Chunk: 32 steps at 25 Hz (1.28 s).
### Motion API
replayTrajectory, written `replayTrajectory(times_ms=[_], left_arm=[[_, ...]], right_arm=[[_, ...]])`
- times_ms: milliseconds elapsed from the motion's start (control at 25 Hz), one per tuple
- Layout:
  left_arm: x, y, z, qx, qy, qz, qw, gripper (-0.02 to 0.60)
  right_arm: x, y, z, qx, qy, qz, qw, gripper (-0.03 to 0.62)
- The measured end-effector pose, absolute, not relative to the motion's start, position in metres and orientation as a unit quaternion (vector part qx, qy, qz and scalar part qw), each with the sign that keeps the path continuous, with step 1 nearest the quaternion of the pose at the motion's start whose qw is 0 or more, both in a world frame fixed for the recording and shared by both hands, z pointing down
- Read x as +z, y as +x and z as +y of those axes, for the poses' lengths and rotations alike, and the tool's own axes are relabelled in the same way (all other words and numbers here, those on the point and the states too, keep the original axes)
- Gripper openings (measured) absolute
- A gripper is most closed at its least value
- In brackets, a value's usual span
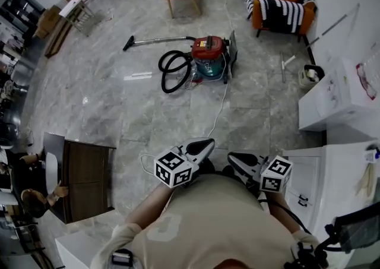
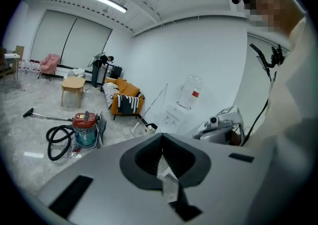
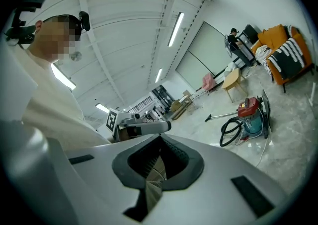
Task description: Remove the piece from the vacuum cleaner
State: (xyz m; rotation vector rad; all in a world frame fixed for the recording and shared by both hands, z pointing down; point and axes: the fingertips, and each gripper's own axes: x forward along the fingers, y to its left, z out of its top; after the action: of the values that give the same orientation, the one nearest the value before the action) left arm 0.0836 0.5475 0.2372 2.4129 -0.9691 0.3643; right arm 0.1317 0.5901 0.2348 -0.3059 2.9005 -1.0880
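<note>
The person's arms are bent, elbows back. Both hand-held grippers sit close in front of the chest over the grey marble floor (image 1: 119, 101). The left gripper (image 1: 205, 143) tilts somewhat downward and the right gripper (image 1: 236, 158) lies about level, their tips near each other but apart. In each gripper view the jaws are pressed together with nothing between them.

The vacuum cleaner (image 1: 209, 59) stands upright on the floor, well apart from both grippers, and has a red top on a teal canister. Its black hose (image 1: 172, 72) loops on the floor at the canister's left. The wand (image 1: 157, 40) lies flat beyond the loop.

A small white pail (image 1: 309, 76) stands by the right wall. Something dark is inside, but I cannot tell what.
</note>
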Motion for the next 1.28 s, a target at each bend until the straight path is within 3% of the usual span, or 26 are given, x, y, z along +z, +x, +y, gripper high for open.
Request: replayTrajectory(times_ms=[200, 480, 960, 1280], left_arm=[[0.245, 0.079, 0.543, 0.129, 0.885, -0.359, 0.267, 0.003], [0.246, 0.051, 0.516, 0.120, 0.894, -0.345, 0.258, 0.003], [0.236, -0.110, 0.438, 0.092, 0.900, -0.339, 0.260, 0.003], [0.214, -0.165, 0.406, 0.089, 0.934, -0.265, 0.222, 0.003]], right_arm=[[0.241, 0.127, 0.587, -0.315, -0.106, 0.942, -0.035, 0.003], [0.250, 0.106, 0.557, -0.336, -0.142, 0.930, -0.043, 0.003], [0.237, -0.055, 0.490, -0.282, -0.153, 0.940, -0.117, 0.003], [0.229, -0.118, 0.450, -0.264, -0.213, 0.933, -0.118, 0.003]])
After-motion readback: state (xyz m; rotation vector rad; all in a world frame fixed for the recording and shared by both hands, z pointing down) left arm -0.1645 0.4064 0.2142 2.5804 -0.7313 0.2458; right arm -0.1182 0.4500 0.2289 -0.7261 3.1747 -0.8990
